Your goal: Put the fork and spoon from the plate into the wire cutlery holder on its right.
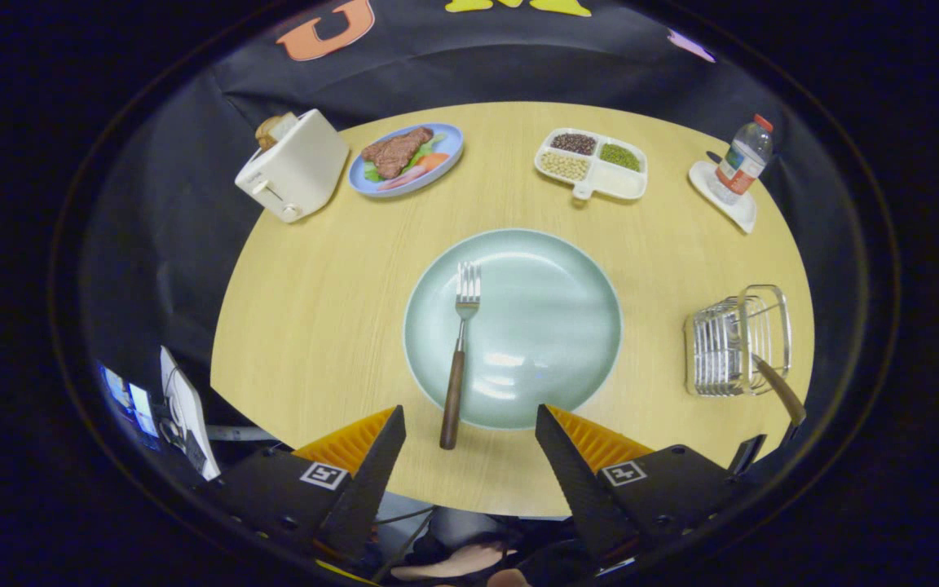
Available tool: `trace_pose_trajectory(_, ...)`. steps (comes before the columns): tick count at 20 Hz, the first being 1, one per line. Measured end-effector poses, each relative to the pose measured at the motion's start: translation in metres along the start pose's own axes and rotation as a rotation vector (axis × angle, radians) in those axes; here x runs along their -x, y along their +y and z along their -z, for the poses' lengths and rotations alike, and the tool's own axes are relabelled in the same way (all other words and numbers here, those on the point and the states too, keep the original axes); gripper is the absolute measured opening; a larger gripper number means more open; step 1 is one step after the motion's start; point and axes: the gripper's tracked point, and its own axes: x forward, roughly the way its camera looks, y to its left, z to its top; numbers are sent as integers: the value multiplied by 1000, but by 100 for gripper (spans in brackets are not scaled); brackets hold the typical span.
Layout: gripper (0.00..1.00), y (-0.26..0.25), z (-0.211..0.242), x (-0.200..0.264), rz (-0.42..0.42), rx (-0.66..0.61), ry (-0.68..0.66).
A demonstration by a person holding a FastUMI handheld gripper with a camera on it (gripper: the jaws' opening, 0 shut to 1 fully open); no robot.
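Roughly halfway, I'd say: a brown handle leans out of the wire cutlery holder (pixel 737 341) over on the right of the table, and since no spoon lies on the plate, that is most likely the spoon already dropped in, though its bowl is hidden among the wires. What is left is the fork (pixel 458 359). It lies on the pale green plate (pixel 551 326), tines pointing away, its dark wooden handle running back over the near rim so the end hangs past the plate above the tabletop.

The gripper (pixel 469 432) hangs over the near edge of the table with its fingers spread wide and nothing between them but air; the fork's handle end sits just ahead of them, a little toward the left finger. Nothing is being touched yet. From where things stand, the fork needs picking up by that handle and carrying across to the holder, which stands well apart from the plate.

As for the room, it's a round table (pixel 331 277) in light wood grain, set against black cloth. Along the far side stand a white toaster (pixel 294 167) with bread in it, a blue plate of steak and vegetables (pixel 406 158), a white divided dish (pixel 593 163) of beans and grains, and a water bottle (pixel 742 159) on a small white tray
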Motion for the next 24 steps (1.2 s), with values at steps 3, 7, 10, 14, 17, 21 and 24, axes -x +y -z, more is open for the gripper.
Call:
trace_pose_trajectory(3,95,1,-5,-24,11,-26,14)
trace_pose_trajectory(7,88,-2,-12,-42,29,-43,13)
trace_pose_trajectory(10,78,-3,-9,-53,42,-41,27)
trace_pose_trajectory(14,44,-3,-2,-65,54,-40,59)
trace_pose_trajectory(17,12,-3,2,-65,56,-41,79)
trace_pose_trajectory(21,2,-7,4,-60,60,4,87)
trace_pose_trajectory(24,2,-10,11,-48,44,27,95)
